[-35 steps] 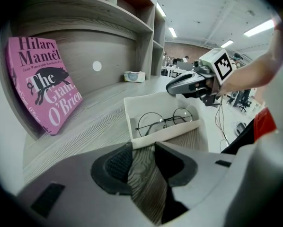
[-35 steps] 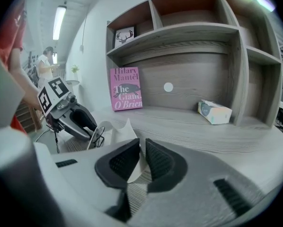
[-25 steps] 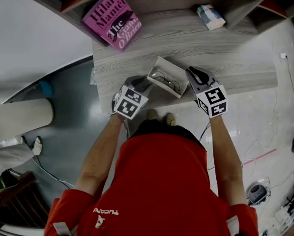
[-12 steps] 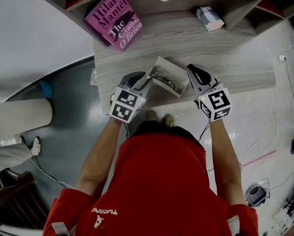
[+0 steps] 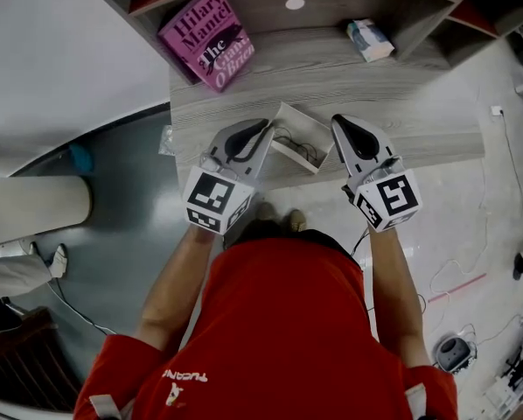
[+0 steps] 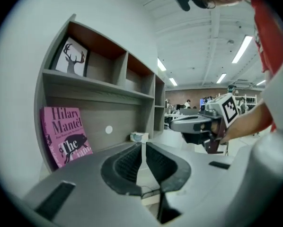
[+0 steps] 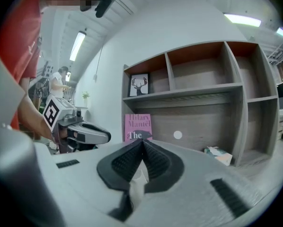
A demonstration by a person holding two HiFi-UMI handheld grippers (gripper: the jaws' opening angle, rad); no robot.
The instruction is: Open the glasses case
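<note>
The white glasses case (image 5: 288, 116) lies open on the grey wooden desk (image 5: 419, 86), with dark-rimmed glasses (image 5: 302, 150) inside it. My left gripper (image 5: 267, 128) (image 6: 142, 145) hangs above the case's left end; its jaws are closing to a thin slit with nothing between them. My right gripper (image 5: 337, 121) (image 7: 142, 141) is raised over the case's right end, shut and holding nothing. Both point roughly level at the shelving. Each gripper view shows the other gripper: the right gripper (image 6: 198, 124) and the left gripper (image 7: 84, 134).
A pink book (image 5: 209, 38) leans at the desk's back left. A small pale box (image 5: 369, 39) lies at the back right. Open shelves (image 7: 203, 91) rise behind the desk, one holding a deer picture (image 7: 139, 85). Cables (image 5: 471, 269) trail on the floor to the right.
Both grippers have lifted up off the desk toward the camera, away from the case. The left jaws have narrowed. The case stays open in place.
</note>
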